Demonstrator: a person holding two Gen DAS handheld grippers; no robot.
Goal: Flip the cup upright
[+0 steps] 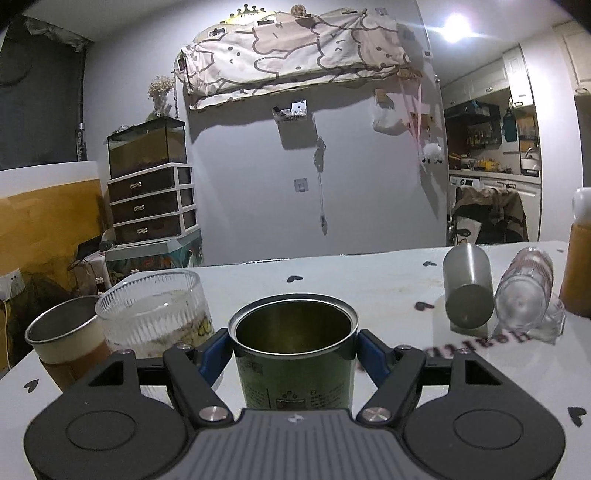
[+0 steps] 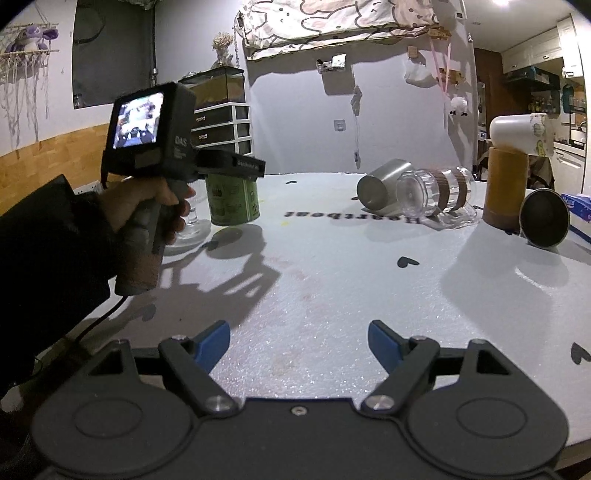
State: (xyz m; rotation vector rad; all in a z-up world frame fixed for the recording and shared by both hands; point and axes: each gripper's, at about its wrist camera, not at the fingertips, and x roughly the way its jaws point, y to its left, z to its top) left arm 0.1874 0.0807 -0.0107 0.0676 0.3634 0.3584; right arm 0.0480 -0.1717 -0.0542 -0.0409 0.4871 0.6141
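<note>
The handheld device (image 2: 155,129) reads "DAS"; the tablecloth (image 2: 332,295) reads "Heartbeat", printed upside down.

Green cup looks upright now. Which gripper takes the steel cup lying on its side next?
Probably right. The right gripper is open, empty, and faces the steel cup across bare table. The left gripper brackets the green cup.

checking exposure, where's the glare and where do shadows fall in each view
Left wrist view: ceiling lamp flares top right, steel cup shadows toward camera. Right wrist view: hard shadows of the left gripper and green cup on the table; edges bend.
</note>
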